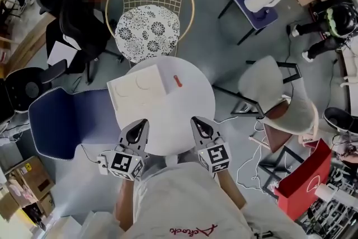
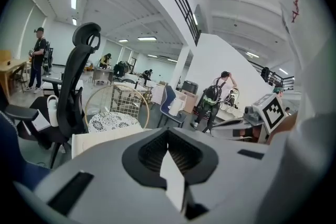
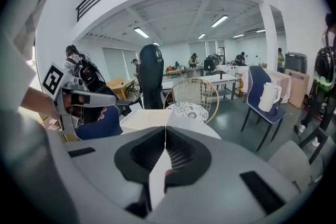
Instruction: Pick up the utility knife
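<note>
The utility knife [image 1: 177, 80], a small red-orange stick, lies on the round white table [image 1: 190, 115] towards its far side, just right of a flat white box [image 1: 137, 90]. My left gripper [image 1: 137, 130] and right gripper [image 1: 201, 126] hover side by side over the table's near edge, both well short of the knife. In the left gripper view the jaws of the left gripper [image 2: 168, 132] meet with nothing between them. The right gripper [image 3: 166, 129] in its own view is likewise shut and empty. The white box [image 3: 149, 119] shows just beyond its jaws.
A gold wire chair with a patterned cushion [image 1: 148, 31] stands behind the table. A blue chair [image 1: 67, 120] is at its left and a pale chair [image 1: 274, 92] at its right. A red bag [image 1: 305, 173] and cables lie on the floor at the right.
</note>
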### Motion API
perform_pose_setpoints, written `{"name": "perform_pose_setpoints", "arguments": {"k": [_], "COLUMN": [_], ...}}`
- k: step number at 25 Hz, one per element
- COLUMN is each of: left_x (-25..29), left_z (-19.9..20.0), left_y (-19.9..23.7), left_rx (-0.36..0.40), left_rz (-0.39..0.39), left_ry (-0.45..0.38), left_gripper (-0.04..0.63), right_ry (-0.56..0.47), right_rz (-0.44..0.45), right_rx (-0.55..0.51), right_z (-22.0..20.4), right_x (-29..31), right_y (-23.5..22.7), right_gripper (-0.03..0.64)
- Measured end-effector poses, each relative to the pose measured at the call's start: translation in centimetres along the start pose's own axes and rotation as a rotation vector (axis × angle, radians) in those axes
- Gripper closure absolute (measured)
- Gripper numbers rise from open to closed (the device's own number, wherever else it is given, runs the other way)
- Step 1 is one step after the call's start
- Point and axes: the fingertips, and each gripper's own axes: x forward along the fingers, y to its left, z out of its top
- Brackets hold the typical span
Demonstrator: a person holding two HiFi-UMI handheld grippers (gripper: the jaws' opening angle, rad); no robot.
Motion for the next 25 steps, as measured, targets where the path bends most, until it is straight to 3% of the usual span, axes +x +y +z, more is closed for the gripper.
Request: {"name": "perform_pose_setpoints", "arguments": {"k": [3,5,6,16,25], "left_x": [0.1,0.2,0.3,0.0,-0.5], "left_z": [-0.8,-0.7,-0.7,-0.4,-0.9], "left_y": [0.1,0.1,0.0,0.2,0.3], "left_rx": [-0.019,-0.021,-0.021,-0.018,-0.040], "left_rz": [0.002,0.002,0.002,0.016,0.031], "left_ry": [0.009,0.006,0.003,-0.002,0.003], "left_gripper": [0.583,0.583,0.583,0.583,0.583], "right_ry": [-0.009,-0.010,-0.004,0.063,0.139], "right_rz": [0.029,0.044,0.042,0.028,0.001], "right_rx": [0.009,0.017,0.015,0.002,-0.002], "right_z": [-0.5,-0.6,-0.8,-2.9,-5.6], "right_x": [0.1,0.3,0.4,2.0,10.2], "right_y": [0.4,0.6,0.6,0.0,-3.2], "right_gripper": [0.594,0.472,0.456,0.456,0.457]}}
